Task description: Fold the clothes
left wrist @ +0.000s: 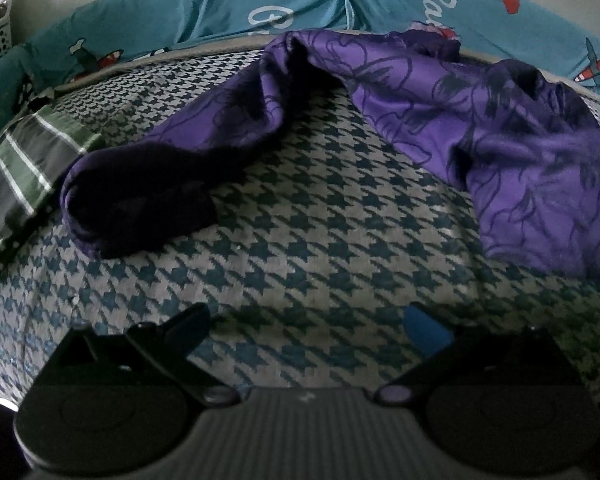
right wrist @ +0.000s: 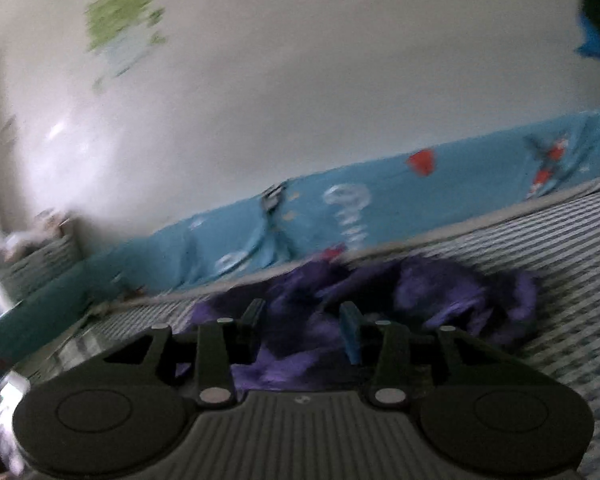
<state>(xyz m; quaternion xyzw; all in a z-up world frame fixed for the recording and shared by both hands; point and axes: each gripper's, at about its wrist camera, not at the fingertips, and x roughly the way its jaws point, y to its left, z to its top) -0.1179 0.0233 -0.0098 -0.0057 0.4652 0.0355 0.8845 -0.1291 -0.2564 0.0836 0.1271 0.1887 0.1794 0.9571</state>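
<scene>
In the left wrist view, the left gripper [left wrist: 304, 328] is hovering wide open and empty over the houndstooth bed cover [left wrist: 320, 248], pointing at the purple floral garment [left wrist: 500, 148] sprawling unfolded beyond it. A folded green striped cloth [left wrist: 24, 160] is lying left of the garment, seen only here.

In the blurred right wrist view, the right gripper [right wrist: 302, 330] is standing partly open just over the garment [right wrist: 452, 292], pinching nothing. Judging by this, spreading is underway; next, both claws need edges.

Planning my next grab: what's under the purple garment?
The purple garment lies crumpled on the houndstooth blanket, its far edge against the blue bumper. Whether anything else sits beneath its folds is hidden.
</scene>
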